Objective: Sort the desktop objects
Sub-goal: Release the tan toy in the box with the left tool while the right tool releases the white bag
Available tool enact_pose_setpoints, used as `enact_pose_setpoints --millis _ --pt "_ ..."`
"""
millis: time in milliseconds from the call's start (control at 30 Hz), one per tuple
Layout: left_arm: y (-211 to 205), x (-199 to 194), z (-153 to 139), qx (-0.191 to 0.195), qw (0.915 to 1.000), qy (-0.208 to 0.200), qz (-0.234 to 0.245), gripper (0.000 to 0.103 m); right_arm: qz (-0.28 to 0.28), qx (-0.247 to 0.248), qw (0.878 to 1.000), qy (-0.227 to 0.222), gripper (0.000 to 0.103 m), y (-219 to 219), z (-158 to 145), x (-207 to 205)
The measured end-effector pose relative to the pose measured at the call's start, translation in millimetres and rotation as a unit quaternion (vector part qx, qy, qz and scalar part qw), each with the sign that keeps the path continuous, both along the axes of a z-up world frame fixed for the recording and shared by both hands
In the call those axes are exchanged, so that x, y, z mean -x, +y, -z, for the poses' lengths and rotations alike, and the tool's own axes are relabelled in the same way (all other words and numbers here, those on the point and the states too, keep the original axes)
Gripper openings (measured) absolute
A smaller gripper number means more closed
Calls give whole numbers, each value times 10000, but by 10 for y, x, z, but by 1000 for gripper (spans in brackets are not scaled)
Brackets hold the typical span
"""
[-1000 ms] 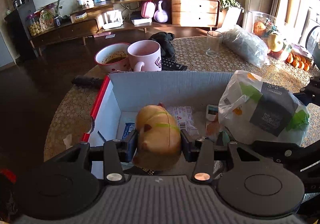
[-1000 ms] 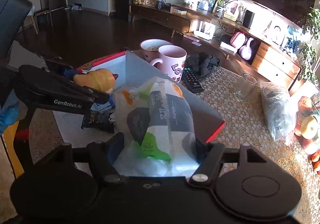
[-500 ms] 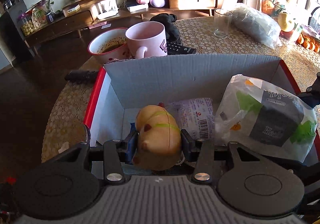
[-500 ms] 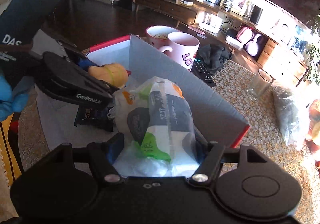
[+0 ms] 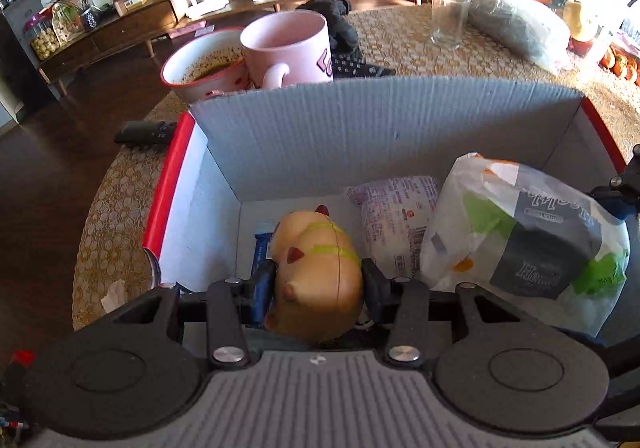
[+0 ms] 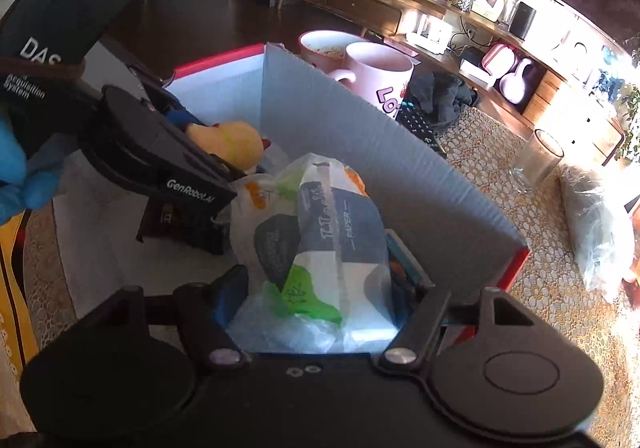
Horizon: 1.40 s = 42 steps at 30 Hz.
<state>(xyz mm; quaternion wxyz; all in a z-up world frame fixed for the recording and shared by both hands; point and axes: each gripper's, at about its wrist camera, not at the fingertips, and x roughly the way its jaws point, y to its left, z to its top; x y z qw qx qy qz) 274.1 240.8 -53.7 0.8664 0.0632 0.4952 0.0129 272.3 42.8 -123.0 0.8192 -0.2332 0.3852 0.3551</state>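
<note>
My left gripper [image 5: 318, 282] is shut on a tan rubber chicken toy [image 5: 316, 268] with yellow-green stripes, held low inside the red-edged cardboard box [image 5: 384, 128]. In the right wrist view the toy [image 6: 230, 142] pokes out past the left gripper's black body. My right gripper [image 6: 316, 296] is shut on a white paper-tissue pack [image 6: 320, 232] with grey, green and orange print, also inside the box; the same pack [image 5: 520, 248] fills the box's right side in the left wrist view. A pale purple packet [image 5: 394, 220] and a blue packet [image 5: 262, 244] lie on the box floor.
Behind the box stand a pink mug [image 5: 288, 48] and a red-rimmed bowl [image 5: 200, 64], with a remote [image 5: 356, 66] and black cloth nearby. A glass [image 5: 448, 20] and a clear bag [image 5: 520, 24] sit at the back right. A dark packet [image 6: 180, 224] lies in the box.
Both grippers have sunk deeper into the box with their loads, so the box wall now stands higher in both views. The grips on toy and tissue pack are unchanged.
</note>
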Motion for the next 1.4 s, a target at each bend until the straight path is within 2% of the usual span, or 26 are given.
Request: enact_pose_setpoints --millis 333,500,567,633,800,933,1400 --pt "25 -78 93 50 9987 503 -60 45 91 -80 9998 130 72 -62 37 -30" --pt "-9 -85 115 -45 9979 641 3 46 4 -83 9999 77 78 -92 29 -10" --pt "-8 -85 127 6 9974 725 -11 47 -67 -89 9999 68 81 -98 19 3" --pt "-4 -87 126 -11 9972 748 -11 56 -94 -112 9999 8 87 -103 6 23" --pt "-9 -66 71 -17 9976 696 -52 68 -96 -194 9997 -88 92 -145 -53 54" --pt "-20 -26 -4 14 9981 615 -62 75 -66 -283 9995 -105 92 -196 -118 83" --pt "-137 287 -453 71 9998 133 -132 76 -12 -630 9978 -181 92 -394 -437 292"
